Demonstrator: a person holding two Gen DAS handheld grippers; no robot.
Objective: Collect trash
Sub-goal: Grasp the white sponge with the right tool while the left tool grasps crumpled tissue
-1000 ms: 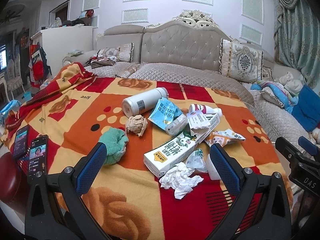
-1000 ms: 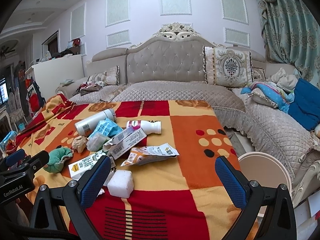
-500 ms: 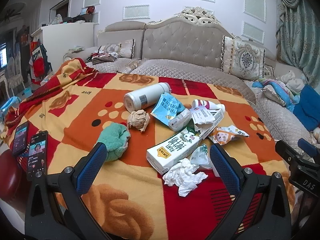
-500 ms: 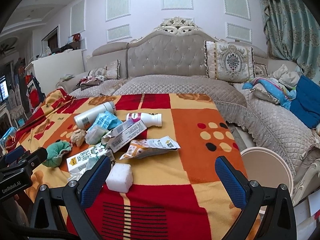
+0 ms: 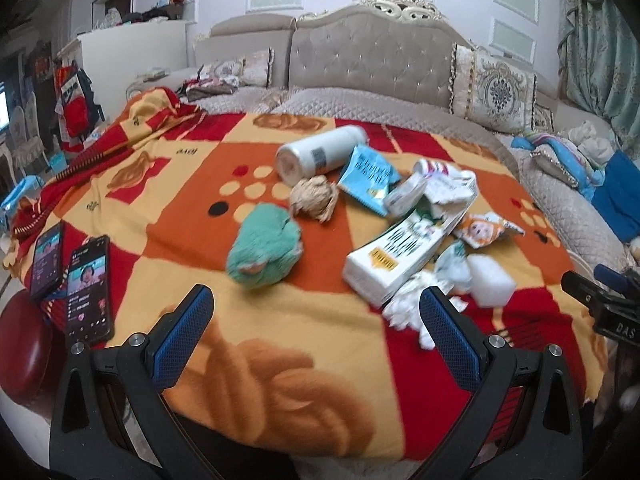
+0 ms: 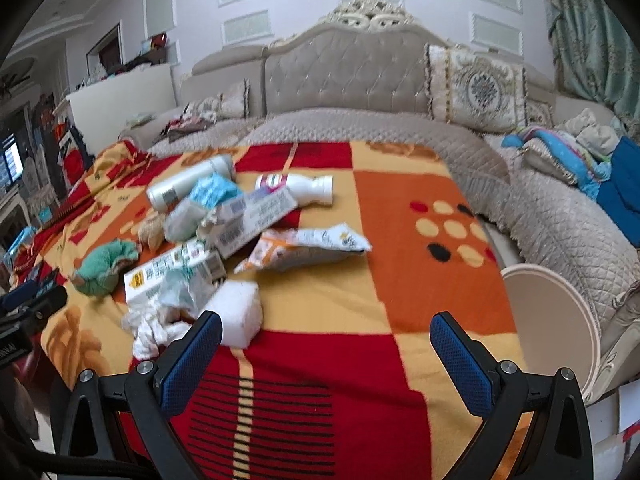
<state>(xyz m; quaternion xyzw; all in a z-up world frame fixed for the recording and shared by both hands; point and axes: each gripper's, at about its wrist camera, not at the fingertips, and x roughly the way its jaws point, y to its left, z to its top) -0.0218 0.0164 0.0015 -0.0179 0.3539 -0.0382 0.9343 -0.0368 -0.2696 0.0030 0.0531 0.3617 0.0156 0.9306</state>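
left gripper (image 5: 316, 320) released, jaws wide, empty, above blanket (image 5: 192, 200) | right gripper (image 6: 326, 344) released, empty, white foam block (image 6: 236, 316) just beyond its left finger | trash heaped mid-bed: crumpled tissue (image 5: 404, 308), long carton (image 5: 400, 256), green cloth wad (image 5: 264, 252), white bottle (image 5: 320, 154) | two phones (image 5: 88, 284) at blanket's left edge

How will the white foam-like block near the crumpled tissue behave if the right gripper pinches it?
The white block looks like foam or sponge, so probably light and squashy. Flat faces: unlikely to roll. The right gripper is open wide enough to straddle it.
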